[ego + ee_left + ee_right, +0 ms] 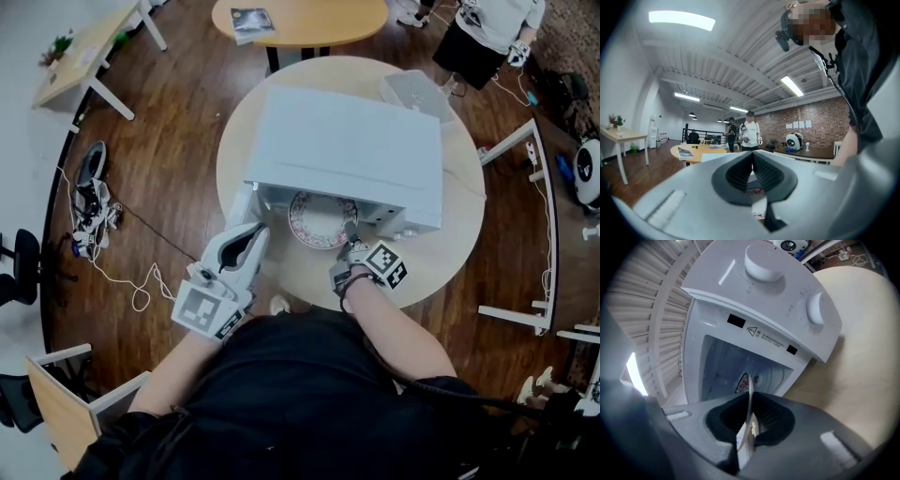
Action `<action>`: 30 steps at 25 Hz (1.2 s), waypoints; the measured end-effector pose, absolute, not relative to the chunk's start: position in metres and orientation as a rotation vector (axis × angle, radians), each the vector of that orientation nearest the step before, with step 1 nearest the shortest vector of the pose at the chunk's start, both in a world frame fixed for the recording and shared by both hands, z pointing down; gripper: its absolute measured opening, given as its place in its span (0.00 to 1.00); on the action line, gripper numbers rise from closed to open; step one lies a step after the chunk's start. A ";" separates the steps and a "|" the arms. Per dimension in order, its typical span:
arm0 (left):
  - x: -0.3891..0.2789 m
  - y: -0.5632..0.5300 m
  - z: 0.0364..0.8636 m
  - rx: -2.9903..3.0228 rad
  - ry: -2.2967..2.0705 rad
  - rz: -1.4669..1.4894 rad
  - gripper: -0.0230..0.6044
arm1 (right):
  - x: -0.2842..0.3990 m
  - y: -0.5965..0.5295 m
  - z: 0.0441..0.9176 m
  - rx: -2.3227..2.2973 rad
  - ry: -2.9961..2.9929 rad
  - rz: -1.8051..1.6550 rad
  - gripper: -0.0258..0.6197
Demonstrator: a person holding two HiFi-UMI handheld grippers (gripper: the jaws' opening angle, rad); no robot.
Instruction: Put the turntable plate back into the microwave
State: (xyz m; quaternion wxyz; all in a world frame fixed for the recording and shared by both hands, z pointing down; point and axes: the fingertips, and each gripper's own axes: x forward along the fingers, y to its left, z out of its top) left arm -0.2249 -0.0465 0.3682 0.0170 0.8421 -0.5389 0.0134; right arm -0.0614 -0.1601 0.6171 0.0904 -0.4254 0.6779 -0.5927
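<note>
A white microwave [347, 155] stands on the round table [450, 253] with its door [242, 202] swung open to the left. The turntable plate [317, 220], white with a red patterned rim, lies half inside the cavity. My right gripper [352, 236] is shut on the plate's near rim. In the right gripper view the plate [743, 382] runs edge-on between the pads of the right gripper [751, 401] into the microwave [764, 329]. My left gripper [246, 246] hovers beside the door, shut, and in the left gripper view the left gripper [752, 159] has nothing between its pads.
A clear plastic container [414, 94] sits on the table behind the microwave. A second round table [309, 19] with a magazine stands beyond it, with a person [487, 33] nearby. Cables and shoes [92, 202] lie on the floor at left. White desk frames [530, 234] stand at right.
</note>
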 end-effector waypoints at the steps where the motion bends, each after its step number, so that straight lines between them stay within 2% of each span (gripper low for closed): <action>1: -0.226 -0.048 0.368 2.618 -1.674 0.044 0.04 | -0.063 -0.162 0.618 -1.265 2.010 -1.763 0.07; 30: -0.225 -0.064 0.383 2.585 -1.565 0.099 0.04 | -0.088 -0.218 0.637 -1.348 1.894 -1.737 0.07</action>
